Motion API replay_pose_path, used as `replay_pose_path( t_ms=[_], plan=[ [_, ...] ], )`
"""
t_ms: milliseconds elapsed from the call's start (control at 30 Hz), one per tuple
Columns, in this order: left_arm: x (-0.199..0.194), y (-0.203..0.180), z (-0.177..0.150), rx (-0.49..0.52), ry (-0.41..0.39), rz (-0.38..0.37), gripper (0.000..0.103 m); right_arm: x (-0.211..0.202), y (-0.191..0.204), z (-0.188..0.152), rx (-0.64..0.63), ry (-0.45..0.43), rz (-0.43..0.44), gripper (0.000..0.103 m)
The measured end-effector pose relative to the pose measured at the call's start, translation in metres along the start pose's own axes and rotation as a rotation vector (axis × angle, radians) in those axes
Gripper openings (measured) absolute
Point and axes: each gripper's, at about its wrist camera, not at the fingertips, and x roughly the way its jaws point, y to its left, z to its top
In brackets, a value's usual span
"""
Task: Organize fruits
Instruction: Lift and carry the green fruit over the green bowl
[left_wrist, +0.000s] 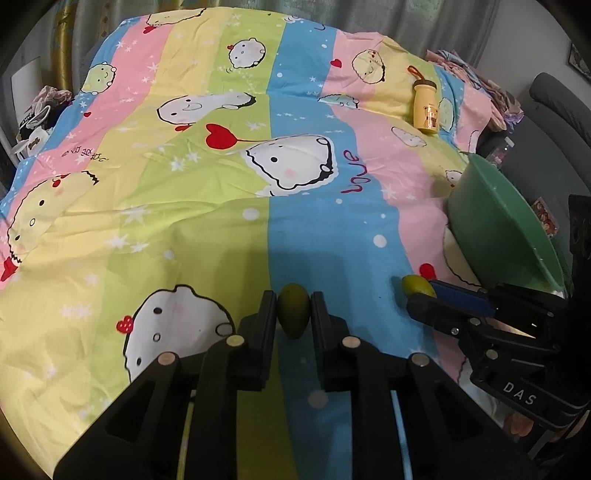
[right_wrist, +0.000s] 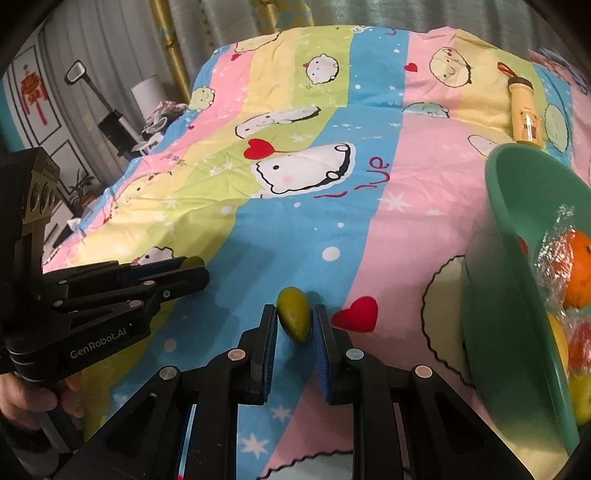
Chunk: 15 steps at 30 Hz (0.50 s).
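Two small green fruits, one in each gripper. Left gripper (left_wrist: 294, 314) squeezed tight on a green fruit (left_wrist: 293, 309), pads pressing both its sides, just over the blue and green stripes of the bedspread (left_wrist: 207, 221) at the near edge. Right gripper (right_wrist: 294, 320) squeezed tight on the other green fruit (right_wrist: 294, 318), near the red heart on the pink stripe. Hard to tell if either fruit is up off the cloth or touching it.

Green bowl (right_wrist: 495, 280) on the right side of the bed, tipped a bit, close to the right gripper. Inside it: an orange (right_wrist: 580, 273) in shiny wrap and some yellow and red fruit lower down. Far off at the right, a yellow bottle (left_wrist: 425, 109) lying on the bedspread, no part of the job.

Picking-up step, by the look of it. Next move, likely: lift, carry right, over the bowl rim, then let go low and soft. Right fruit first, since closer. Careful not to bump the tipped bowl or crowd both grippers at the rim.
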Motion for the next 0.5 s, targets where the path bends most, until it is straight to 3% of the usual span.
replay_pose_path(
  t_ms=[500],
  plan=[
    [-0.045,-0.013,-0.018,-0.003,-0.036,-0.032,0.018,-0.049,0.013,-0.019,0.016,-0.068,0.034,0.021]
  ],
)
